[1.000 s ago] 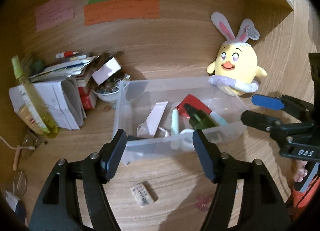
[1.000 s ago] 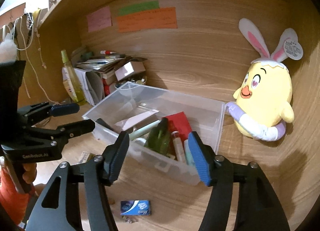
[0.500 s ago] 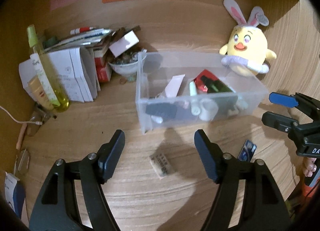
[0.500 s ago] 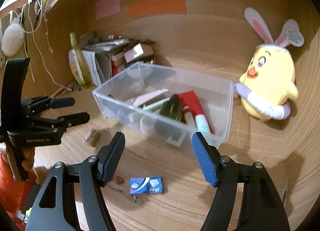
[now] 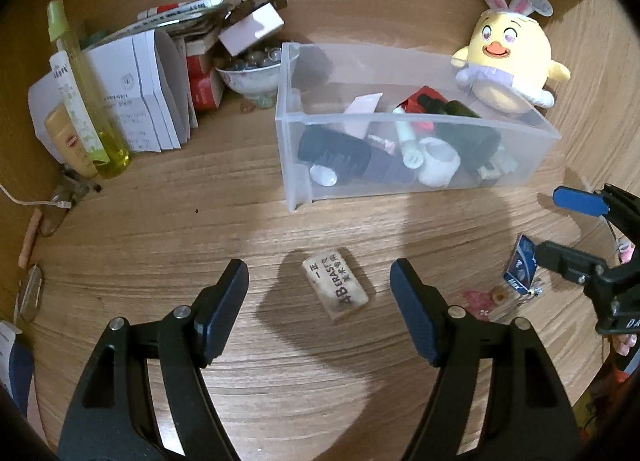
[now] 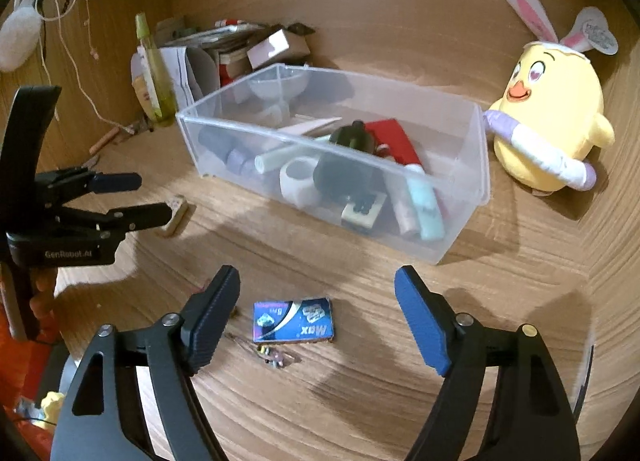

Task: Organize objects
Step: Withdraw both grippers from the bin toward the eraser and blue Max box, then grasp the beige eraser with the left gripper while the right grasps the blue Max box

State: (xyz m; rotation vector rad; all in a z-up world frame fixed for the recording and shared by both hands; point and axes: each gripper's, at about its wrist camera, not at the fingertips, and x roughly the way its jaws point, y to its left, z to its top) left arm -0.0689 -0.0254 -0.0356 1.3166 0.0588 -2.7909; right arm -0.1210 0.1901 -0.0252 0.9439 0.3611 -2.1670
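The eraser [image 5: 335, 288] is seen flat on the desk [image 5: 160, 229], between the fingers of the left gripper [image 5: 319, 284]; the blue card [image 6: 293, 320] is framed likewise by the right gripper [image 6: 317, 297]. The clear bin [image 5: 416, 181] of bottles is located beyond, beside a plush chick [image 5: 508, 73]; both grippers are spread wide, empty, nothing touched.

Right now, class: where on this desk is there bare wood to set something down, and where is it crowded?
Bare wood lies between the clear bin, the eraser and the yellow spray bottle. Crowded: the back-left corner with the paper stack and marble bowl, and around the blue card, beside small scraps.
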